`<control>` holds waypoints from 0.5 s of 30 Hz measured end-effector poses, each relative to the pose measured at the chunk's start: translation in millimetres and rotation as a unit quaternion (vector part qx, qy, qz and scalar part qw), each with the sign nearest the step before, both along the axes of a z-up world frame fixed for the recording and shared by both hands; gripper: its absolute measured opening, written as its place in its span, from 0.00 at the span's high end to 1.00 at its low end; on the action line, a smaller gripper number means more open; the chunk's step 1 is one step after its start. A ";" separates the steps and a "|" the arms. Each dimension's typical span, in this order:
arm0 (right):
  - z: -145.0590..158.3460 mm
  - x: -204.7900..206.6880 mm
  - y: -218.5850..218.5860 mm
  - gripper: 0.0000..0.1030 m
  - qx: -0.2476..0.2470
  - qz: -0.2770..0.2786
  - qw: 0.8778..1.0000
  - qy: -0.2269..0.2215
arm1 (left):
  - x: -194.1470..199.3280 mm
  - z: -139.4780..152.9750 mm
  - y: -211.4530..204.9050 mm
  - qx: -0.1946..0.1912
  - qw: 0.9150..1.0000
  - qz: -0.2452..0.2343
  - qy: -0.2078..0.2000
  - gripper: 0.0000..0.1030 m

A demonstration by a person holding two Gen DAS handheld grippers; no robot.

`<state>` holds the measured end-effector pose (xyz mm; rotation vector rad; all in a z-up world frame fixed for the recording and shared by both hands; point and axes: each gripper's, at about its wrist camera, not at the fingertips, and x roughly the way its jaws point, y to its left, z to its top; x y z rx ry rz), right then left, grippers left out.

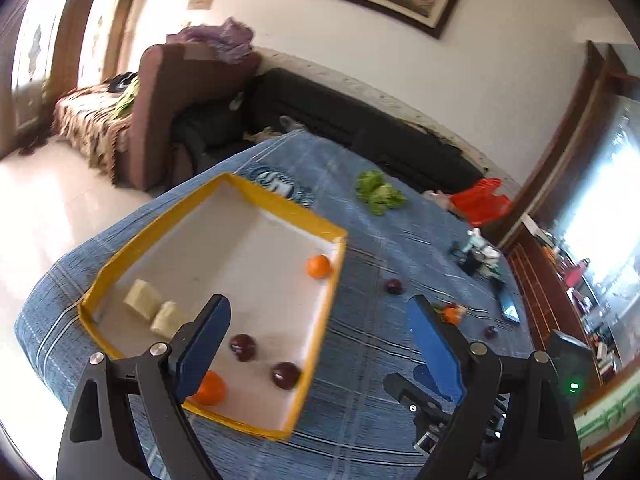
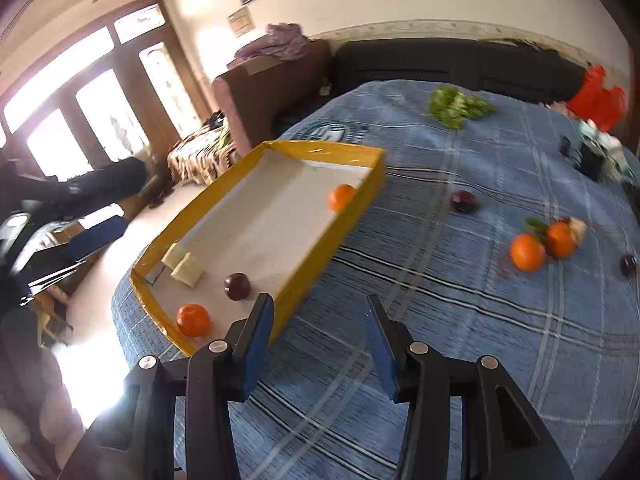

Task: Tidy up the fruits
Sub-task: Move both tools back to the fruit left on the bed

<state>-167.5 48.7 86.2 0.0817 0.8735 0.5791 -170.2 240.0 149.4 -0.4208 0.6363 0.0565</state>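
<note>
yellow tray (image 1: 280,204), oranges (image 1: 319,266), plums (image 1: 243,347), pale chunks (image 1: 142,297)

Yellow-rimmed tray (image 2: 362,151), near desk's left edge: two oranges (image 2: 193,320), plums (image 2: 237,286), pale wedges (image 2: 187,271). Outside, toward the right edge: two oranges (image 2: 528,252), plums (image 2: 464,201).

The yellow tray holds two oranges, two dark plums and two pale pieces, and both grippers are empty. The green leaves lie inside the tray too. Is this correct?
Not quite: the green leaves lie outside the yellow tray, on the blue cloth, as the right wrist view shows. The rest stands.
</note>
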 end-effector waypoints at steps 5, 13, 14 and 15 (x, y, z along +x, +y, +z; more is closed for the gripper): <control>-4.0 -2.5 -41.7 0.48 0.003 -0.036 0.999 -0.002 | -0.7 10.1 -27.2 0.009 1.000 -0.024 -0.008 0.14; -8.5 5.3 -135.8 0.47 -0.028 -0.129 0.991 -0.002 | 4.9 7.5 -40.5 0.010 0.999 -0.033 -0.002 0.14; -5.6 8.3 -151.5 0.48 -0.034 -0.147 0.989 -0.005 | 6.8 3.9 -38.9 0.007 0.999 -0.032 0.000 0.14; -3.3 11.0 -163.8 0.48 -0.036 -0.160 0.986 -0.008 | 9.5 0.3 -38.3 0.005 1.000 -0.031 0.004 0.14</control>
